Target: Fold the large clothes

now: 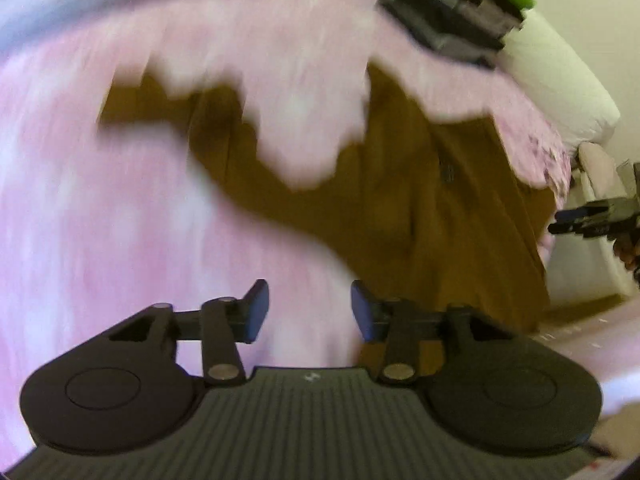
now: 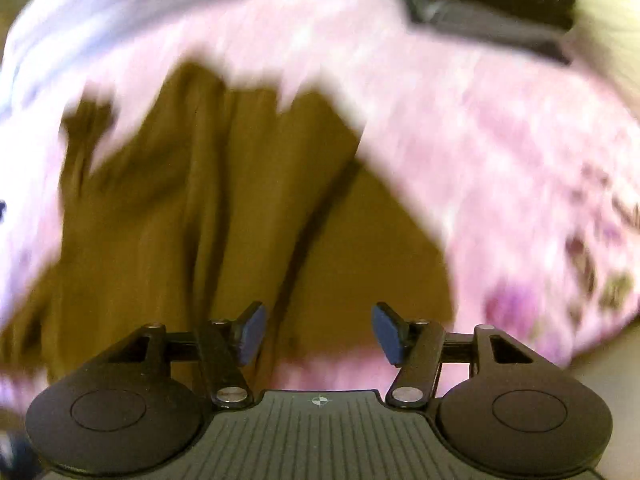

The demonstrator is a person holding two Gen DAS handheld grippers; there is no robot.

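A brown garment (image 1: 420,208) lies spread on a bed covered by a pink patterned bedspread (image 1: 120,200). Both pictures are smeared with motion blur, so fine detail such as seams or buttons cannot be made out.

The left gripper (image 1: 310,312) hangs above bare pink bedspread with its blue-padded jaws wide apart and nothing between them. From it, the garment lies ahead and to the right; a long, narrow part, probably a sleeve, reaches away toward the upper left, and the main body runs down the right side toward the near edge of the bed.

The right gripper (image 2: 318,332) also has its jaws wide apart and holds nothing. It hovers directly over the garment (image 2: 200,208), whose near hem sits just under and just beyond the pads. Here the cloth's long axis runs away from the gripper toward the far side of the bed, with lengthwise creases following that line.

In the left view the other gripper (image 1: 588,220) shows at the far right edge, off the side of the bed.

A stack of dark folded clothes (image 1: 452,16) sits at the far corner of the bed, well apart from the brown garment.

By my judgement the right gripper is the nearer one to the cloth and could close on the near hem, while the left one would need to travel rightward or forward to reach an edge. The fold looks not yet begun.
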